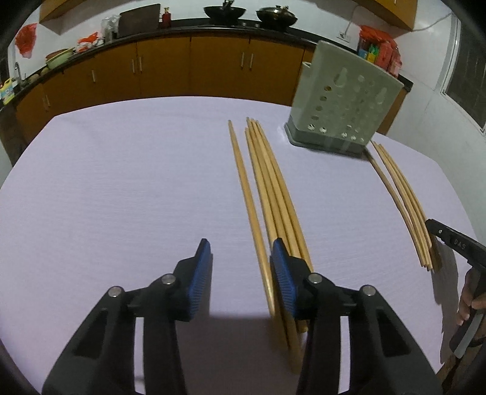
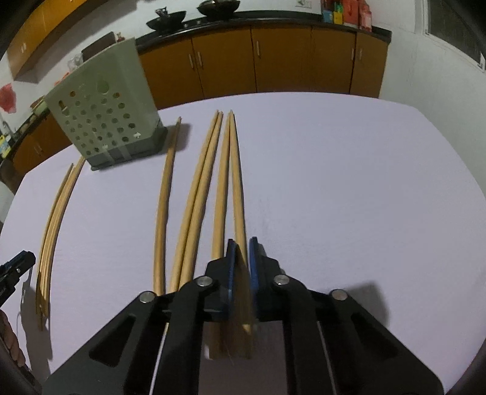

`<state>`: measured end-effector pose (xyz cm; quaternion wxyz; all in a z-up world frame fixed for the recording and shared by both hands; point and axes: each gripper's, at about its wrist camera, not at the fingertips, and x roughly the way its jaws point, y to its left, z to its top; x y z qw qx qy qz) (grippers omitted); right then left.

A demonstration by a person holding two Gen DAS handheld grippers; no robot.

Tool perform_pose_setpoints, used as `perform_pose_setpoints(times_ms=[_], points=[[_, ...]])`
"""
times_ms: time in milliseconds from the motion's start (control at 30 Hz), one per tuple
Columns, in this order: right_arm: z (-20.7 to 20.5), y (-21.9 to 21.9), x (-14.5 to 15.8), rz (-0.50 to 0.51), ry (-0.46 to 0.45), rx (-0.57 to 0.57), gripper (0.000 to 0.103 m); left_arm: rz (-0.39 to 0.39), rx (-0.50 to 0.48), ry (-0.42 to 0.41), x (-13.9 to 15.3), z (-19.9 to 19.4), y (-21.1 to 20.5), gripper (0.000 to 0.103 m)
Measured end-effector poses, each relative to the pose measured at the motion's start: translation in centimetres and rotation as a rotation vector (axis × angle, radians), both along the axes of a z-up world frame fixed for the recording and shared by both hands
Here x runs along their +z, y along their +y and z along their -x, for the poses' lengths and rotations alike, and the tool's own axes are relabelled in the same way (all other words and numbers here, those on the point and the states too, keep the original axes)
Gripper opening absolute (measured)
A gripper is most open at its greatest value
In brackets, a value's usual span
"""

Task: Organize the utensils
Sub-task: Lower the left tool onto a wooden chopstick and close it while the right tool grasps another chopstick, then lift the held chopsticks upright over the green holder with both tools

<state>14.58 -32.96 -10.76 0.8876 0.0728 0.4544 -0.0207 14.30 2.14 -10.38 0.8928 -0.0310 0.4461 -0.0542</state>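
Wooden chopsticks lie lengthwise on the lilac table [image 1: 121,182]. My left gripper [image 1: 241,267] is open. A single chopstick [image 1: 246,194] runs between its blue pads, close to the right pad, and a bundle of several chopsticks [image 1: 273,182] passes under that finger. My right gripper [image 2: 242,267] is shut on the thick end of one chopstick [image 2: 238,197], with its neighbour [image 2: 220,197] just left of the jaws. More chopsticks [image 2: 194,197] lie further left. A grey perforated utensil holder [image 1: 343,100] [image 2: 103,121] stands at the table's far side between the two groups.
The right gripper [image 1: 434,234] and a hand [image 1: 467,300] show at the left wrist view's right edge, and the left gripper [image 2: 22,258] at the other view's left edge. Orange cabinets [image 1: 194,66] and a dark counter with woks [image 1: 224,12] run behind the table.
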Motion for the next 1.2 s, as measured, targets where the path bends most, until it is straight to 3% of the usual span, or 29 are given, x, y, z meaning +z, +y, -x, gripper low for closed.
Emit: perform_pose_setpoints(times_ms=[167, 433, 633, 833, 1200], points=[[0.5, 0.4, 0.3, 0.052, -0.004, 0.021, 0.009, -0.012, -0.01, 0.019, -0.3, -0.3, -0.5, 0.034], [0.3, 0.0, 0.2, 0.051, -0.009, 0.014, 0.008, -0.049, -0.031, 0.024, -0.6, -0.6, -1.3, 0.027], [0.5, -0.1, 0.1, 0.053, -0.02, 0.022, 0.008, -0.097, -0.017, 0.013, -0.7, -1.3, -0.9, 0.008], [0.6, -2.0, -0.1, 0.047, -0.042, -0.028, 0.008, -0.08, 0.033, -0.001, -0.7, -1.7, 1.6, 0.008], [2.2, -1.8, -0.2, 0.028, -0.051, -0.01, 0.008, -0.071, 0.019, -0.026, -0.9, -0.3, 1.5, 0.009]])
